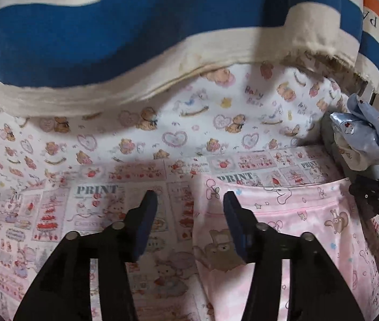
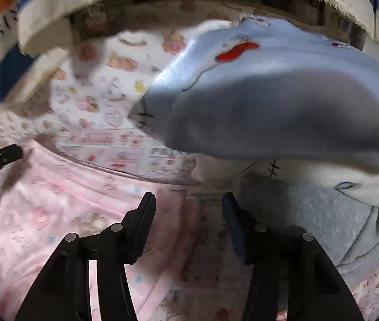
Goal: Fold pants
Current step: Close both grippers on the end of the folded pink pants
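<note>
Spreading widest under my view was the printed bedsheet [image 1: 125,144], the pink pants [image 1: 296,227] lying flat on it toward the right. Beside them sat a blue-and-grey clothes heap [image 2: 283,101]. My left tool [image 1: 186,200] and right tool [image 2: 189,200] hovered with jaws apart, gripping nothing.

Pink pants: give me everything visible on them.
The pink pants are soft, thin-looking cloth, pale pink with small cartoon bears, bones and stars. They lie spread flat on the printed bedsheet, a straight seamed edge along the far side. The left gripper hovers over their left edge, the right gripper over their right edge; both are open and hold nothing. How far they are folded cannot be told.
</note>
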`<state>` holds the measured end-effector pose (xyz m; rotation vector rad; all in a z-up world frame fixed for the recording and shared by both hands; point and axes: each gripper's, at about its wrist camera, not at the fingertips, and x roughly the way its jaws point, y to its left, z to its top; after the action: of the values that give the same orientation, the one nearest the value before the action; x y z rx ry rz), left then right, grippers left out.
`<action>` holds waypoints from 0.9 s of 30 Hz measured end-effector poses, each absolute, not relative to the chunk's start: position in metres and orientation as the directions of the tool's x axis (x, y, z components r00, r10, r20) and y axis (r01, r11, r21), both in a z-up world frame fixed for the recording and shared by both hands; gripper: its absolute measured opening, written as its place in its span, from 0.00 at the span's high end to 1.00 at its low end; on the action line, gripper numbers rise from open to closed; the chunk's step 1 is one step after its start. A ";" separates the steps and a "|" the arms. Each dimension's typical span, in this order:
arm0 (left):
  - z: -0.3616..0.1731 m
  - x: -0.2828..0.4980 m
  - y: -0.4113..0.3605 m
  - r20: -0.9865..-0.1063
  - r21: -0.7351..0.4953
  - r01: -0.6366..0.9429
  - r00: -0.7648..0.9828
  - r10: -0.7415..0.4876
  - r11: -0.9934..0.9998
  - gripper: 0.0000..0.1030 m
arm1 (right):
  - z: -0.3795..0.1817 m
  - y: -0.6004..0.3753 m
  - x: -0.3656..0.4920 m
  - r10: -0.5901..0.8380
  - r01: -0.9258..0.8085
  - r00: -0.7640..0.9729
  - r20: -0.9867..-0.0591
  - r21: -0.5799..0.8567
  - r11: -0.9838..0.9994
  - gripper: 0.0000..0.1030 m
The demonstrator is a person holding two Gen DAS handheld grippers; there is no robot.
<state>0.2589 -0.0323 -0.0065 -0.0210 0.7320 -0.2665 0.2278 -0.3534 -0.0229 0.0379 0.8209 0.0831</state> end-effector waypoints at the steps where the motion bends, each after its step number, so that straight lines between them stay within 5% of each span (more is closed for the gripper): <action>1: -0.005 0.258 -0.030 -0.656 -0.124 0.236 0.710 -0.258 0.964 0.42 | -0.022 -0.354 0.227 0.110 -0.069 0.674 -0.730 0.086 0.994 0.48; 9: -0.021 0.267 -0.026 -0.724 -0.299 0.285 0.555 -0.411 0.911 0.38 | -0.031 -0.337 0.229 0.039 -0.056 0.606 -0.794 0.007 0.998 0.48; 16: -0.021 0.261 -0.038 -0.730 -0.261 0.305 0.558 -0.394 0.916 0.38 | -0.039 -0.334 0.229 0.146 -0.028 0.519 -0.842 0.153 0.988 0.45; 27: -0.032 0.281 -0.028 -0.714 -0.384 0.270 0.519 -0.469 0.883 0.33 | -0.054 -0.326 0.240 0.039 0.041 0.594 -0.803 0.078 0.996 0.40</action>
<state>0.2814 -0.0283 -0.0319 -0.2365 0.9245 -0.4483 0.2399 -0.3262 -0.0536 0.0919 0.9347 -0.0013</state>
